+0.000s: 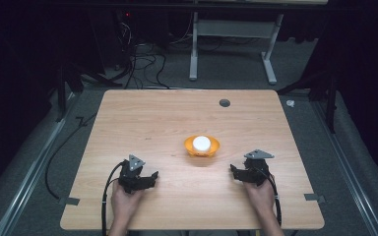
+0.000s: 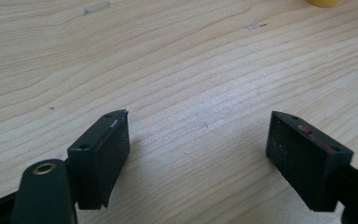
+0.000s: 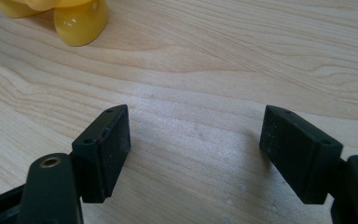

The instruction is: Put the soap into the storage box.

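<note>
both tools, left tool (image 1: 145,178) and right tool (image 1: 240,173), stand apart and empty near the desk's (image 1: 142,113) front edge; a hasty reach could tip the orange bowl (image 1: 202,146) and roll out its white ball (image 1: 202,143).

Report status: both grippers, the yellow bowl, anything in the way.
Left gripper open, empty, low over table. Right gripper open, empty. Yellow bowl mid-table with white object inside, untouched. Nothing between grippers and bowl.

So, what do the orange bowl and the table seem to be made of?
The orange bowl looks like glossy, slightly translucent plastic: its lobed rim shows bright highlights in the right gripper view. The table looks like light wood or wood-look laminate with a matte finish: grain lines run across it; which one I cannot tell.
</note>
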{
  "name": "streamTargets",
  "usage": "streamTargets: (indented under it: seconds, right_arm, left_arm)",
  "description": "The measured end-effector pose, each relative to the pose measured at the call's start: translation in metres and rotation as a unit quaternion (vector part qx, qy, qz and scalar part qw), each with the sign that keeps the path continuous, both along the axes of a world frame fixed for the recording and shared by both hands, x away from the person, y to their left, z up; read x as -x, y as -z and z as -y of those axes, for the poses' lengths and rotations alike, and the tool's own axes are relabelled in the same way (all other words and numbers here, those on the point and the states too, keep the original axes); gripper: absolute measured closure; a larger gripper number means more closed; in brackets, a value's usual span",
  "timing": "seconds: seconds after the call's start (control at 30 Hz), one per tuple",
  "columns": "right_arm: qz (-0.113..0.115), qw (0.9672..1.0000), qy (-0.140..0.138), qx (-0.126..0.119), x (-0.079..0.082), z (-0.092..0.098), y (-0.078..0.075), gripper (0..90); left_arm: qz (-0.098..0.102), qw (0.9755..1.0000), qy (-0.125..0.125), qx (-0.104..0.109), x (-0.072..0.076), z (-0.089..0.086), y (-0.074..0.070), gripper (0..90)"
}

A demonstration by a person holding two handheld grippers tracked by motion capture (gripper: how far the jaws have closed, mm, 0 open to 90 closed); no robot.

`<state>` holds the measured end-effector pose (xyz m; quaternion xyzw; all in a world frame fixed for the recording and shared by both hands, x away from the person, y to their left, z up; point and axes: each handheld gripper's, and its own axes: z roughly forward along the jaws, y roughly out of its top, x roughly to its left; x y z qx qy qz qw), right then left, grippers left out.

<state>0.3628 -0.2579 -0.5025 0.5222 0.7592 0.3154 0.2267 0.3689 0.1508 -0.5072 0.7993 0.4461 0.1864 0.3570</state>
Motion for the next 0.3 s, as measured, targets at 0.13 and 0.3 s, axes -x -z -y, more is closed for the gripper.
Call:
streamTargets:
  seconds: [0.13,0.3]
  right_arm:
    - [0.000,1.0000,-0.002,0.000,0.0001,-0.0001,0.0000,25.1]
    - [0.000,1.0000,-0.004,0.000,0.0000,-0.0001,0.0000,25.1]
  left_arm:
    - [0.000,1.0000,0.000,0.000,0.0000,0.0000,0.0000,21.9]
    - [0.000,1.0000,0.000,0.000,0.0000,0.0000,0.0000,22.0]
